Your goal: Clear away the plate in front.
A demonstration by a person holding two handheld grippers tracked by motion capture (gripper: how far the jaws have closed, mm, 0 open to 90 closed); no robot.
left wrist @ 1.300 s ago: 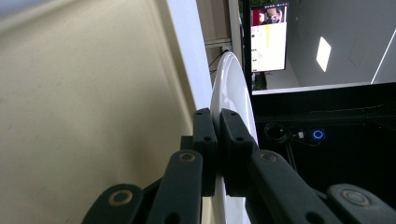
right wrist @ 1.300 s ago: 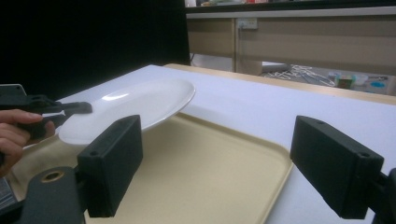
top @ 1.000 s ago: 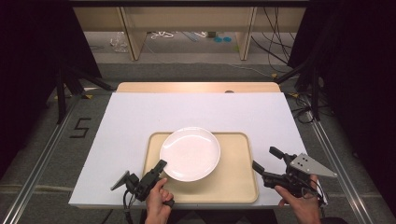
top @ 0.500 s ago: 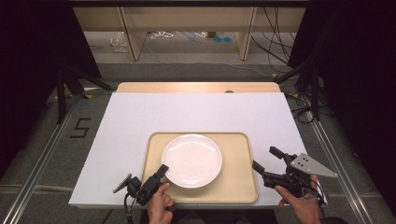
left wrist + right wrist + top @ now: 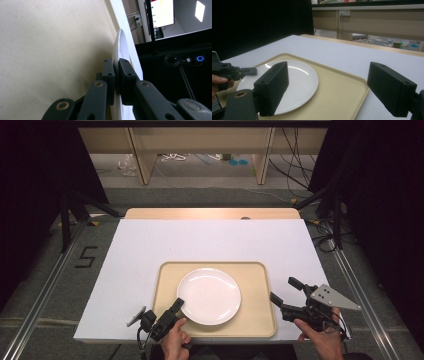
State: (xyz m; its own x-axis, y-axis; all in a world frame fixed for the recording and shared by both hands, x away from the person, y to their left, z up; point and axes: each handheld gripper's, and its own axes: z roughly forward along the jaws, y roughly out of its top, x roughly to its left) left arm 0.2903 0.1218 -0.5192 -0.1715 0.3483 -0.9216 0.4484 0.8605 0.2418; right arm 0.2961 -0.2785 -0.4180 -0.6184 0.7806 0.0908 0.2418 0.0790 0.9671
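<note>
Table [image 5: 150, 245]: a white sheet is seen laid over the top, with a tan tray [image 5: 260, 320] set on it at the near edge, in the middle.
Tray: no shift is seen against the earlier pictures; it is judged to be the place meant for the plate.
Plate [image 5: 209, 295]: a second ago it was held tilted, its far rim raised and reaching past the tray's far edge; now it is seen lower and nearer, lying well inside the tray.
Plate contact: in the right gripper view the plate [image 5: 297, 82] looks flat on the tray [image 5: 337, 100], but whether the gripped near-left rim has quite touched down cannot be told.
Left gripper [image 5: 176, 306]: clenched on the plate's near-left rim; in its own view the thin white edge [image 5: 119, 47] is pinched between the two black pads.
Right gripper [image 5: 287, 295]: held beside the tray's right edge with jaws spread wide and nothing between them; no change is seen.
Meaning: the setting-down is judged nearly complete; release of the rim and withdrawal of the left gripper would be expected next.
</note>
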